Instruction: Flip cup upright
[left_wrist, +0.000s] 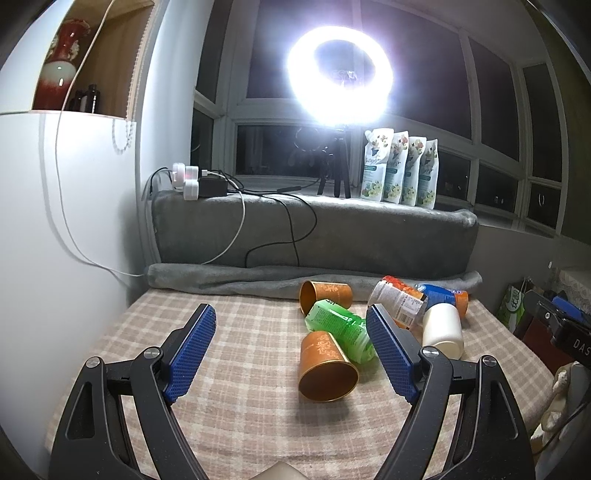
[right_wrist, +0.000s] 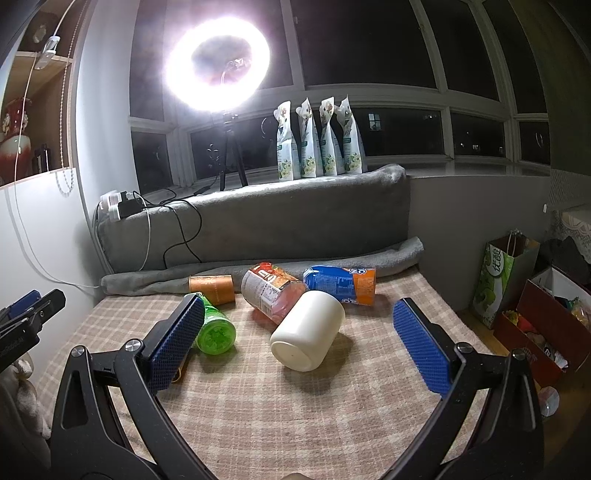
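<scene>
A white cup (right_wrist: 307, 329) lies on its side on the checked cloth, base toward my right gripper (right_wrist: 299, 314), which is open and empty with the cup between and just beyond its fingertips. The cup also shows in the left wrist view (left_wrist: 443, 329). An orange cup (left_wrist: 325, 365) lies on its side, mouth toward my left gripper (left_wrist: 291, 314), which is open and empty above the cloth. A second orange cup (left_wrist: 325, 295) lies on its side farther back; it also shows in the right wrist view (right_wrist: 212, 288).
A green bottle (left_wrist: 338, 325), an orange-labelled bottle (right_wrist: 271, 291) and a blue-and-orange bottle (right_wrist: 341, 284) lie among the cups. A grey blanket roll (right_wrist: 258, 269) bounds the far edge. A ring light (left_wrist: 340, 79) and pouches (left_wrist: 400, 171) stand behind. Bags and boxes (right_wrist: 517, 291) stand on the floor at right.
</scene>
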